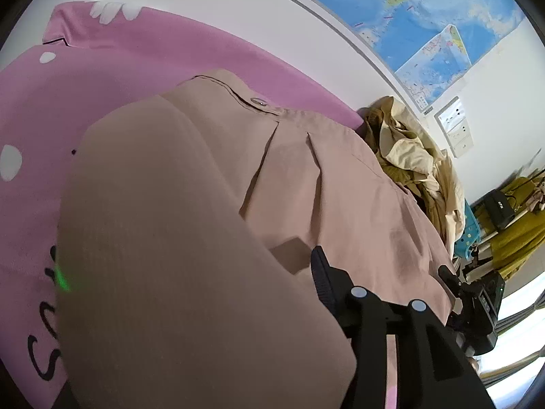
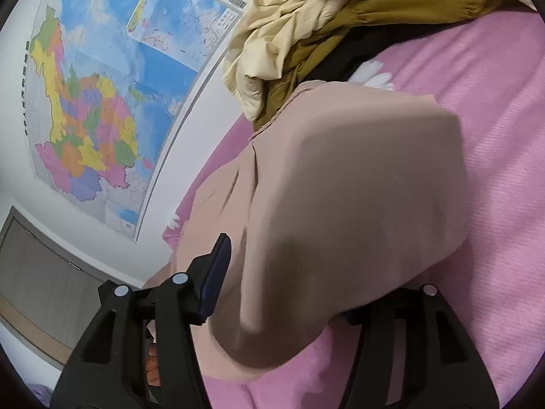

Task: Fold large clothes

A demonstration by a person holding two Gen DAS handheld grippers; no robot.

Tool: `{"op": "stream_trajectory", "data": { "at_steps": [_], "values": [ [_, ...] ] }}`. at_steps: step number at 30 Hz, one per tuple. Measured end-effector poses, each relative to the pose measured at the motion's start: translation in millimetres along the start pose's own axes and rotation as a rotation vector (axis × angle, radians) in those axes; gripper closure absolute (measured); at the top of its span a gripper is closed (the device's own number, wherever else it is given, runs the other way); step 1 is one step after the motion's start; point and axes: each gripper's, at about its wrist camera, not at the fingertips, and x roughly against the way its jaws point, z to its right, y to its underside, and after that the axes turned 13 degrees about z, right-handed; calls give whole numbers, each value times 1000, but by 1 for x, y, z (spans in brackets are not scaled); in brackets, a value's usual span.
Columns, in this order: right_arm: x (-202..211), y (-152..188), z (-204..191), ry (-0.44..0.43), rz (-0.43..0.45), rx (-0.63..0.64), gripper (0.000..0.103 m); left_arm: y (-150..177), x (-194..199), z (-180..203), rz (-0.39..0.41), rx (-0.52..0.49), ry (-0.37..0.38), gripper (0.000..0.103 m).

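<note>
Two views. Left wrist: beige garment (image 1: 306, 177) on pink sheet (image 1: 102, 95), a fold draped over left gripper (image 1: 238, 272); left finger hidden, grip unclear. Right wrist: same cloth between part-open fingers of right gripper (image 2: 320, 272), bulk ahead; contact unclear.
</note>
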Motion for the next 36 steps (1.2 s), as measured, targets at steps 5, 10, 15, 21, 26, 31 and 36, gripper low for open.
{"op": "stream_trajectory", "data": {
  "at_steps": [5,10,15,21,26,31,36],
  "values": [
    [-22,-2,3,-38,-62,-33,84,-7,-6,1,-11,-10,-51,82],
    [-17,-14,-18,-108,-46,-5,87,-21,2,3,-8,-5,-17,88],
    [-18,-16,-26,-122,-59,-17,87,-28,1,5,-18,-21,-28,89],
    [-12,-32,-69,-177,-65,52,88,-55,21,22,7,-84,6,90],
    [-27,-52,-130,-269,-62,152,88,-103,57,31,98,-143,-4,90],
    [-74,-61,-192,-357,-84,226,87,-163,92,20,225,-223,-131,89],
    [-139,-53,-266,-488,-91,266,88,-224,119,-20,355,-233,-291,89]
  ]
}}
